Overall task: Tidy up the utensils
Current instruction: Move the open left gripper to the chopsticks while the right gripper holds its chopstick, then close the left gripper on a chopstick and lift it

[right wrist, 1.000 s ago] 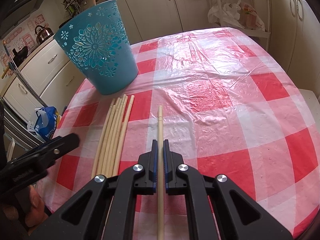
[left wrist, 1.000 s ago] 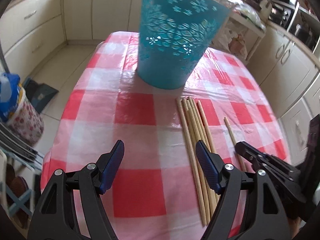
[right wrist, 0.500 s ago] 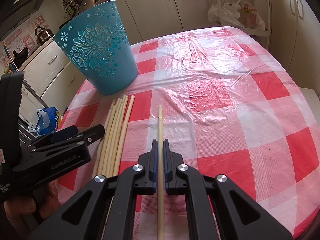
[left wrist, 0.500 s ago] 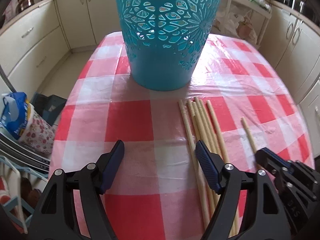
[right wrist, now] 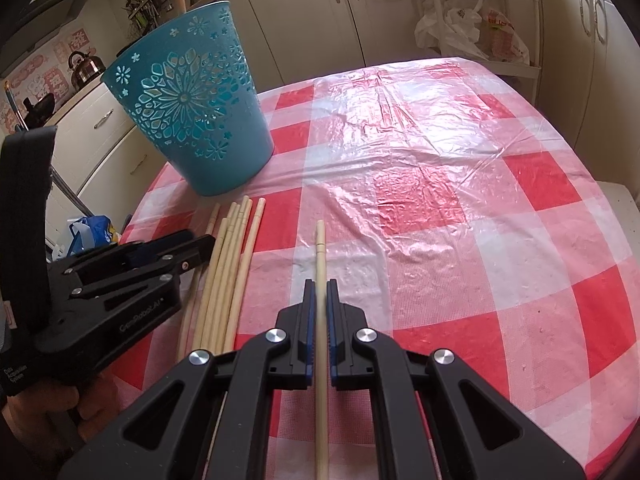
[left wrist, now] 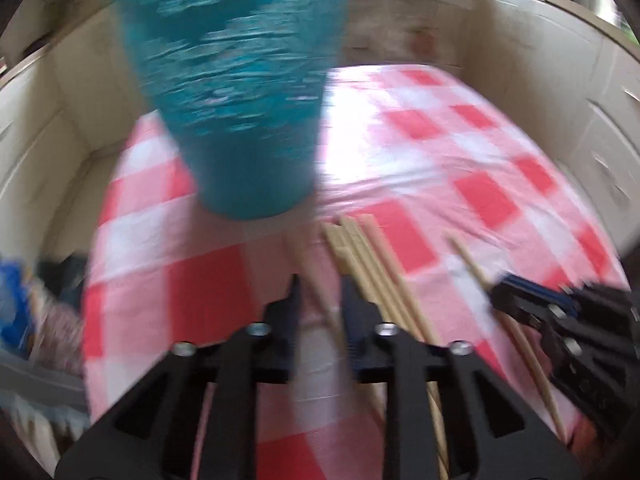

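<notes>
A: Right gripper point(right wrist: 319, 312) is clamped on a single chopstick point(right wrist: 319, 256) lying on the checked tablecloth point(right wrist: 440, 208). Left gripper point(left wrist: 318, 300) has just been closing around the leftmost stick point(left wrist: 320, 300) of the bundle point(right wrist: 230, 264).

B: Nothing visibly in the teal basket point(right wrist: 192, 120) yet?

A: Its inside is hidden. The left view is blurred, so actual pad contact is unclear.

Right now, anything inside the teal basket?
Cannot tell. The teal basket stands upright on the checked tablecloth; its cutouts show only teal, its mouth faces away. The loose chopsticks lie on the cloth beside it.
</notes>
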The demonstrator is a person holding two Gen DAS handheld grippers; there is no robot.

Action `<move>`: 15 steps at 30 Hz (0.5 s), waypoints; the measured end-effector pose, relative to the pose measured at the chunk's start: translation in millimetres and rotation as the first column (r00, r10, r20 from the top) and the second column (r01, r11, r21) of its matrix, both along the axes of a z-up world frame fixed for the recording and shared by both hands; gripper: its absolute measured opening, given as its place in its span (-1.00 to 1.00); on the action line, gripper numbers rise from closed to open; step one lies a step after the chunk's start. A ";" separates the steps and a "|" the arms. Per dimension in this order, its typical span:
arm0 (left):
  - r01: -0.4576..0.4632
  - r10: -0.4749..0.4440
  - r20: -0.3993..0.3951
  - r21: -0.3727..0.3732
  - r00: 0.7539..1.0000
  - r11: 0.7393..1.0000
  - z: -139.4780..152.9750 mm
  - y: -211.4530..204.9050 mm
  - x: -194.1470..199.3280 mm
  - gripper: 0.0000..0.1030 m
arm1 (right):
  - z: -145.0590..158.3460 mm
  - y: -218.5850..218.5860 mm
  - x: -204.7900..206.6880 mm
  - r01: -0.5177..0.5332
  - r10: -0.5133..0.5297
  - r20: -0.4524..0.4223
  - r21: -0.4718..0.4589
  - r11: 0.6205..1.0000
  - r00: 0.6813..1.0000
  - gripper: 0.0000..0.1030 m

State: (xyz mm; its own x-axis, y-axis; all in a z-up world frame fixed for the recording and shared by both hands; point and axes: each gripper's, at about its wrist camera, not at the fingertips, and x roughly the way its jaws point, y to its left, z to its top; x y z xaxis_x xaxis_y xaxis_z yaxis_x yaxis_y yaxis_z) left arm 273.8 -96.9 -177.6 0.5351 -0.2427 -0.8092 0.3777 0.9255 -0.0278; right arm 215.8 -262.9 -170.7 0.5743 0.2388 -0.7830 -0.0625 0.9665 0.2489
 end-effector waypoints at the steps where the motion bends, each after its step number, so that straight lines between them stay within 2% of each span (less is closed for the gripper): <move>1: 0.037 -0.037 -0.006 -0.011 0.999 0.999 0.7 0.3 0.2 -0.82 | -0.1 -0.5 0.1 0.000 0.000 -0.002 0.004 1.000 1.000 -0.88; 4: 0.174 -0.174 -0.010 0.027 0.985 0.984 2.1 -0.2 1.0 -0.82 | -0.1 -1.7 0.6 0.002 -0.002 -0.006 0.012 1.000 1.000 -0.88; 7: 0.216 -0.214 -0.035 0.048 0.976 0.975 4.8 1.5 4.4 -0.83 | -0.4 -2.3 1.6 0.007 -0.007 -0.007 0.018 1.000 1.000 -0.88; 12: 0.183 -0.181 -0.036 0.094 0.983 0.979 6.5 0.4 0.8 -0.80 | -0.7 -2.3 3.9 0.008 -0.008 -0.007 0.016 1.000 1.000 -0.88; 15: 0.131 -0.128 -0.028 0.126 0.991 0.983 5.6 -3.8 1.0 -0.64 | -0.9 -1.5 4.5 0.003 -0.003 -0.005 0.008 1.000 1.000 -0.88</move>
State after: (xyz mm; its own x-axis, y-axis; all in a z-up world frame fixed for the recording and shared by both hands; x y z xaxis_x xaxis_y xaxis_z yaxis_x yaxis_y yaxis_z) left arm 274.8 -100.7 -172.0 0.4893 -0.2032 -0.8481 0.4951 0.8653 0.0783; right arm 220.3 -264.4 -171.6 0.5709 0.2430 -0.7842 -0.0581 0.9648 0.2566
